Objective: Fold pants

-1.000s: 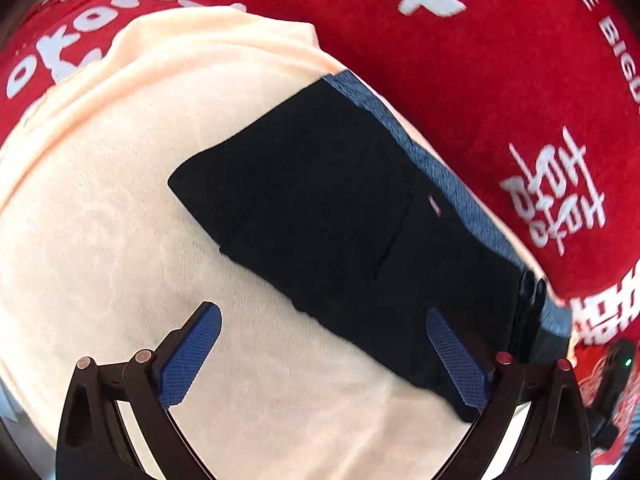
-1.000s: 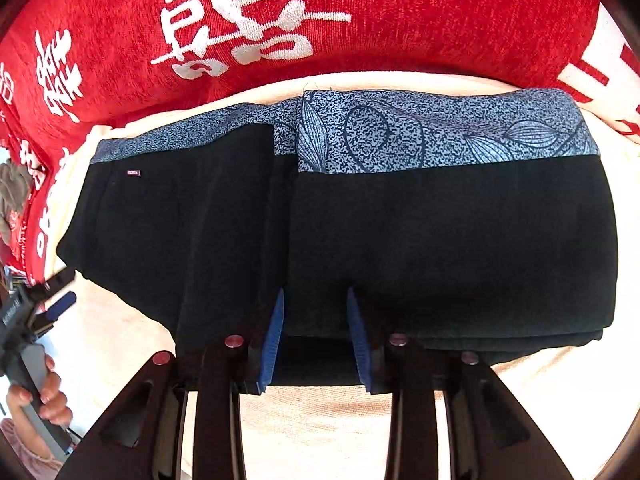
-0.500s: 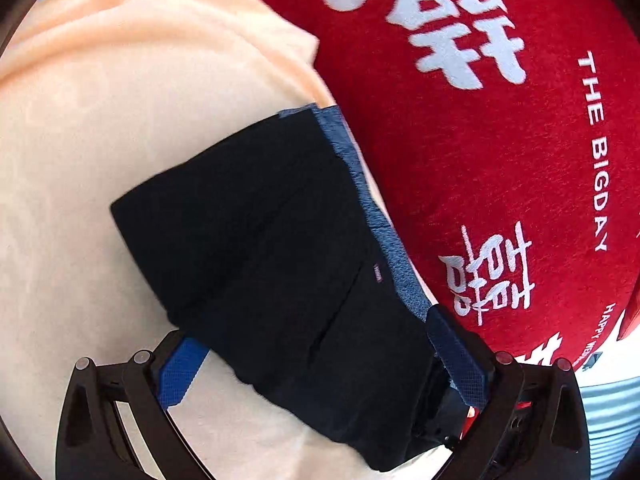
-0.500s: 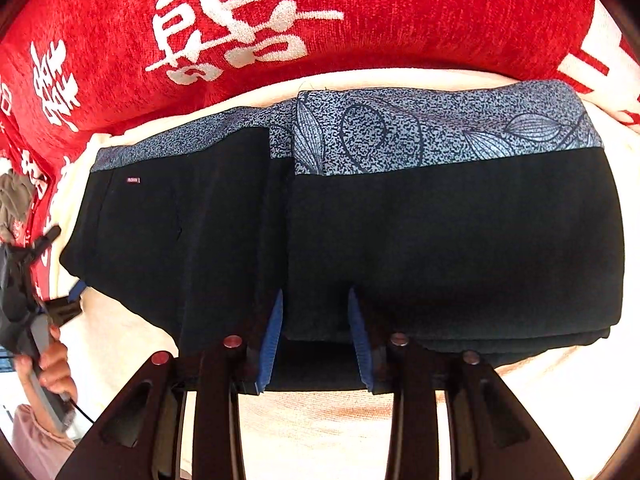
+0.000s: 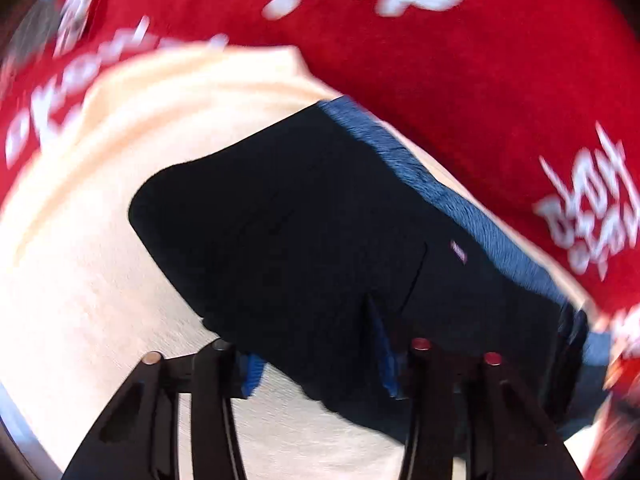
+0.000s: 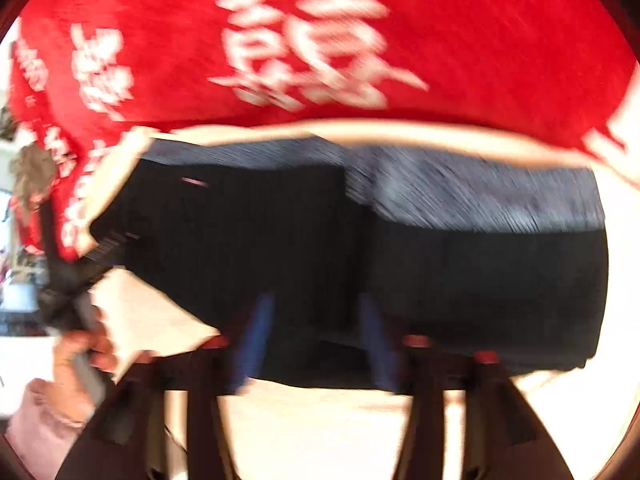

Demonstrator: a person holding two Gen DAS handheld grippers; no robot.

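Pants (image 5: 320, 232), folded, lie mid-frame on the cream cloth (image 5: 100, 240). My left gripper (image 5: 316, 352) is closing on their near edge; my right gripper (image 6: 316, 332) is opening, fabric between its jaws.

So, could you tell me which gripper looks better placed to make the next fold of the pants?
Probably the left gripper: its jaws are closing over the near edge of the black pants. The right gripper is opening over the near edge of the folded stack, apparently letting go.
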